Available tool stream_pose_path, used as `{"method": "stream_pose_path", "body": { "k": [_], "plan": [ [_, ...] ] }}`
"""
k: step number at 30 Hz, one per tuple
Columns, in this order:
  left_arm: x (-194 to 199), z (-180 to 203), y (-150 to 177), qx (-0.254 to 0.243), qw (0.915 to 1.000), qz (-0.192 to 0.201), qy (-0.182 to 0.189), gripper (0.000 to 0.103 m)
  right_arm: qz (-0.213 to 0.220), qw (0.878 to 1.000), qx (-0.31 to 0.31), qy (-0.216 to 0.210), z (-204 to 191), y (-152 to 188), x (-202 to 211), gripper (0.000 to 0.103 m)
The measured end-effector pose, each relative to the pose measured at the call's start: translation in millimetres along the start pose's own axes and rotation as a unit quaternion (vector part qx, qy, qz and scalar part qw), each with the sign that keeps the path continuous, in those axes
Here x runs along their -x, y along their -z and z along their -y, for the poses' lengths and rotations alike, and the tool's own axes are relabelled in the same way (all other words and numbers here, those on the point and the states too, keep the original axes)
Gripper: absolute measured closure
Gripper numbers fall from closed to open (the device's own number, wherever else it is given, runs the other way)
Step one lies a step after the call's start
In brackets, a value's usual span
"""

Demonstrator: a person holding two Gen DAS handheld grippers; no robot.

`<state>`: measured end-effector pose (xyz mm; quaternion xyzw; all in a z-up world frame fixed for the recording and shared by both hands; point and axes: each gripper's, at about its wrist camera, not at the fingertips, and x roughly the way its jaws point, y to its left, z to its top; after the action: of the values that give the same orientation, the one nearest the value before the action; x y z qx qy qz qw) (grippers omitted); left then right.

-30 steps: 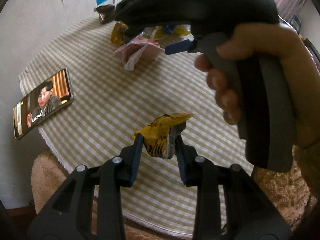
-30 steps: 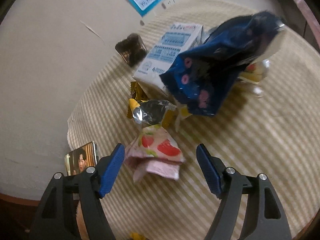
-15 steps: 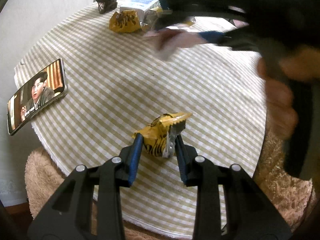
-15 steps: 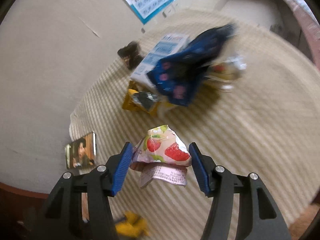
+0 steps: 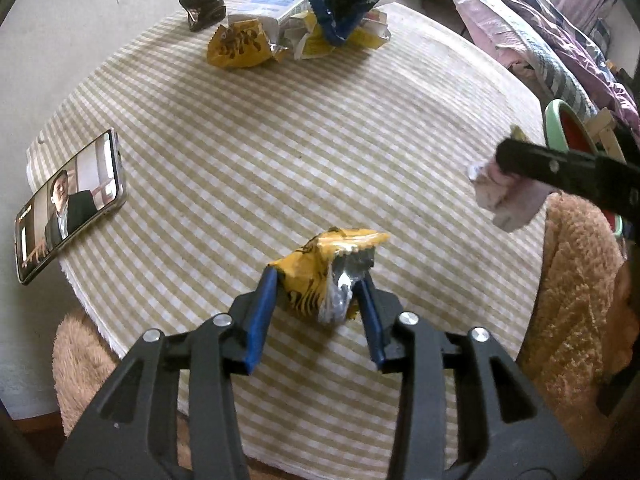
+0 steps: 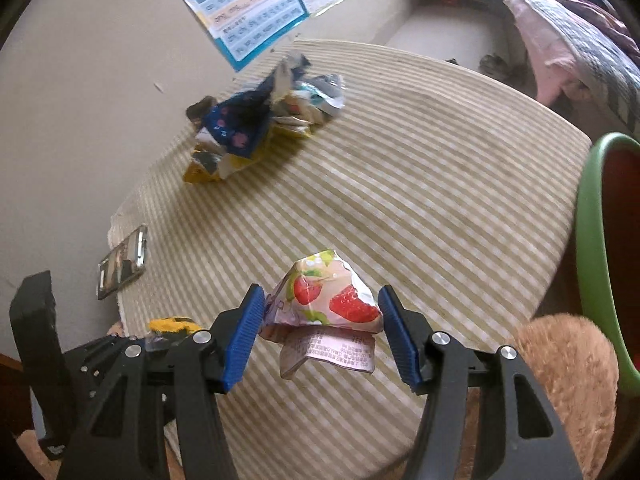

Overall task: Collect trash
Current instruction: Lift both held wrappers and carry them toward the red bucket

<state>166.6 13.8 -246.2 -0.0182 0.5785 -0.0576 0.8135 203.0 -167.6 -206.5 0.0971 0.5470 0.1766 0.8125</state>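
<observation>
A crumpled yellow wrapper (image 5: 312, 272) sits between the blue pads of my left gripper (image 5: 316, 286), low over the near part of the striped table (image 5: 280, 140). The jaws are opening, and both pads still touch the wrapper. My right gripper (image 6: 322, 314) is shut on a pink strawberry-print wrapper (image 6: 332, 300) and holds it in the air above the table's right side. In the left wrist view that wrapper (image 5: 500, 196) hangs from the right gripper's black fingers (image 5: 560, 168). A green bin (image 6: 592, 240) with a red inside stands just to the right.
A pile of trash (image 5: 304, 28) lies at the table's far edge by the wall: a blue bag, a white carton, yellow packets and a dark wrapper. A phone (image 5: 68, 204) with its screen lit lies at the left edge. Fluffy brown stools (image 5: 576, 280) stand around the table.
My right gripper closed on the strawberry wrapper, lifted it off the pile and carried it right, toward the green bin. The left jaws have spread a little around the yellow wrapper.
</observation>
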Motion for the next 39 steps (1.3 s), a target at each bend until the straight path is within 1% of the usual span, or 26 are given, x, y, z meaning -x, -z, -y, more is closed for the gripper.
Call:
{"method": "stream_pose_path", "body": {
  "k": [2, 5, 8, 12, 19, 29, 39],
  "plan": [
    [-3, -3, -3, 0.000, 1.0000, 0.000, -0.004, 0.061, -0.004, 1.000, -0.008, -0.001, 3, -1, -3, 0.045],
    [-5, -5, -5, -0.005, 0.9999, 0.001, -0.010, 0.062, 0.001, 1.000, -0.015, -0.003, 6, -2, 0, 0.045],
    [-2, -7, -5, 0.002, 0.9999, 0.006, -0.011, 0.066, 0.010, 1.000, -0.014, -0.004, 7, -2, 4, 0.045],
    [6, -5, -7, 0.001, 0.9997, 0.019, -0.014, 0.067, 0.020, 1.000, -0.018, -0.005, 11, -3, 11, 0.045],
    [15, 18, -19, -0.019, 0.9992, 0.034, -0.005, 0.067, 0.044, 0.999, -0.031, -0.003, 21, -7, 30, 0.045],
    [28, 54, -37, -0.046, 0.9970, 0.060, 0.019, 0.067, 0.067, 0.996, -0.059, -0.003, 42, -10, 56, 0.045],
    [32, 71, -45, -0.057, 0.9959, 0.064, 0.030, 0.067, 0.076, 0.994, -0.083, 0.000, 57, -5, 66, 0.045]
  ]
}}
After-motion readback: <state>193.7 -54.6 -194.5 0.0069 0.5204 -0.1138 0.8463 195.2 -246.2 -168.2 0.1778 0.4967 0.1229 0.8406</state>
